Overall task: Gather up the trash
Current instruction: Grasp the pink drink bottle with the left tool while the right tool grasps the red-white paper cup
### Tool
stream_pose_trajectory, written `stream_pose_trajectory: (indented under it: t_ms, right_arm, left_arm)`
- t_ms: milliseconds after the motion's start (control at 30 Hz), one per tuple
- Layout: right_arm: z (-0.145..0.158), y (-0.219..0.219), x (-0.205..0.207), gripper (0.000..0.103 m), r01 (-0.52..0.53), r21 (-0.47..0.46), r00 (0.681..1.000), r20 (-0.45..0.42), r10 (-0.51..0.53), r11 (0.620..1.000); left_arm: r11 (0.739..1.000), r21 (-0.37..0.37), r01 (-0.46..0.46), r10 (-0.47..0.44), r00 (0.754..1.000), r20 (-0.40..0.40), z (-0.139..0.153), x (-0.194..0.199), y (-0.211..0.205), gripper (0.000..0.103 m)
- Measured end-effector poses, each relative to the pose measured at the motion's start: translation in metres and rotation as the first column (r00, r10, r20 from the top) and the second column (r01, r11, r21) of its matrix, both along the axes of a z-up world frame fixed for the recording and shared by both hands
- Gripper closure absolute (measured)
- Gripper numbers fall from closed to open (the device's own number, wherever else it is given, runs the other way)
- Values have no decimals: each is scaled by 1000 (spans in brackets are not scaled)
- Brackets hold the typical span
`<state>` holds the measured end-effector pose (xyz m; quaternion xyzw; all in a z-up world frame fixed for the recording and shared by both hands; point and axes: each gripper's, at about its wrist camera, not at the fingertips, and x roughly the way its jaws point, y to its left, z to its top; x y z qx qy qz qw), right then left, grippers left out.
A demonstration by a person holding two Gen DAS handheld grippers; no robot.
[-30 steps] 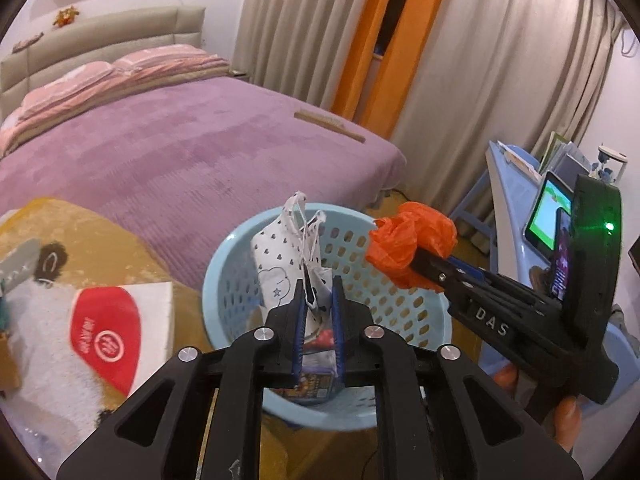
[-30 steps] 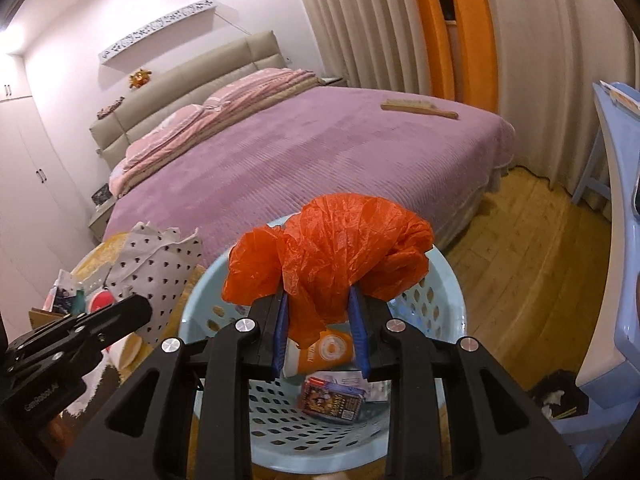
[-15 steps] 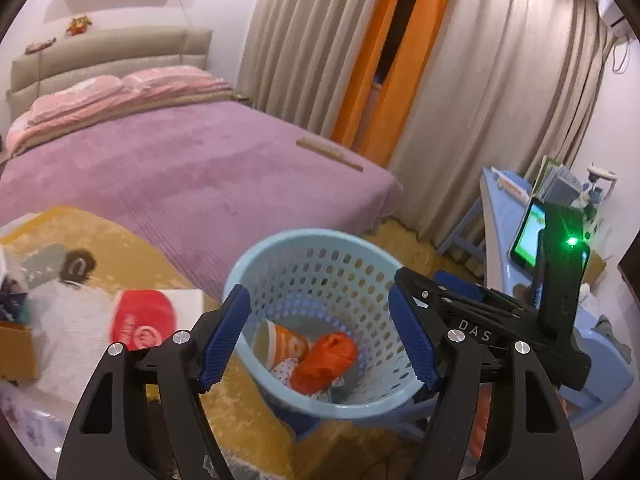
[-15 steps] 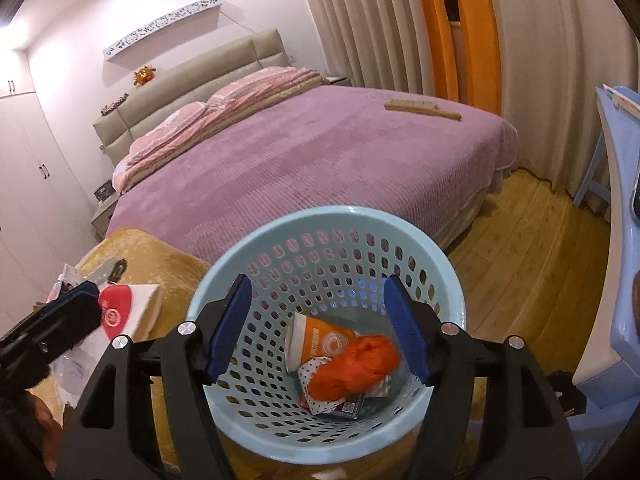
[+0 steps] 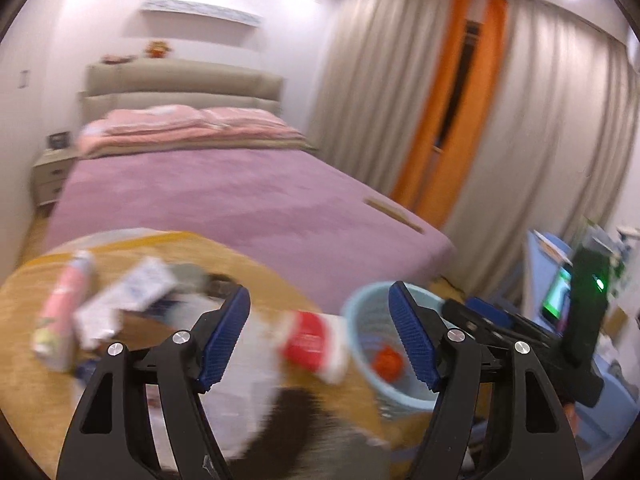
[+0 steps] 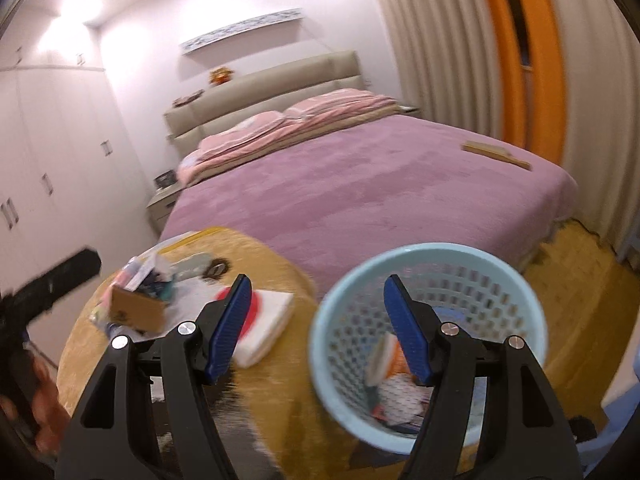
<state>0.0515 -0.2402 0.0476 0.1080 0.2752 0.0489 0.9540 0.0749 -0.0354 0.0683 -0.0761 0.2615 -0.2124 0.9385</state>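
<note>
Grippers: two, each with black arms and blue ribbed pads; the left gripper [image 5: 320, 336] and the right gripper [image 6: 316, 326] both stand spread wide with nothing between the pads.
Basket: one round pale-blue perforated plastic basket [image 6: 516, 280], standing just beside the table's edge, on the side toward the window.
Trash in basket: one crumpled orange plastic bag [image 5: 387, 362], one white dotted paper bag [image 6: 400, 396], one orange-and-white packet [image 6: 394, 354]; further pieces at the bottom are too blurred to count.
Trash on table: one red-and-white flat pack [image 6: 266, 326], one brown cardboard box [image 6: 138, 308], one pink tube-shaped bottle [image 5: 60, 312], one white-and-blue carton [image 5: 128, 300]; the remaining small litter is blurred.
Surface: one round table under a mustard-yellow plush cloth [image 6: 276, 380].
Room: one bed with a mauve cover [image 6: 360, 192], two pink pillows, a beige padded headboard; beige curtains with two orange strips; a wooden floor.
</note>
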Motion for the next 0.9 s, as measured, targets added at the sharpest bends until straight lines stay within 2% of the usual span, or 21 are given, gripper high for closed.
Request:
stream_pose_trajectory:
  t_ms: [133,333,367,467,667,767,867,900]
  right_arm:
    - [-6,32,12,38,-64,-27,998,-18,64,998]
    - [-28,65,39,37,-100,-55,992,-81,95,993]
    - [-33,69,44,37,-104,-55,991,-94,98,993]
    - [-49,72,52,37,-93,-57,988,-129,85,994]
    - [-72,64,76,37,-45,-27,980,-196,39,999]
    - [-80,61,84,37,-42,-31,976,-217,34,999]
    - [-84,61,87,35,-48,-20,975,-220,42,999]
    - [-84,62,89,35,-51,-22,975,-220,44,998]
  left_arm:
    - [989,-1,-145,145,989,-20,-1,13,60,33]
    - [948,50,-315,318,945,-72,-20,40,137,28]
    - [944,61,-323,328,941,-84,-24,46,146,25]
    - [929,123,-350,366,919,-150,-48,71,172,25]
    - [917,149,-370,397,883,-251,-81,100,202,25]
    - [929,146,-341,370,886,-279,-90,109,201,25]
    - [921,170,-349,385,878,-283,-98,113,198,25]
    - [922,158,-355,386,880,-276,-98,112,200,25]
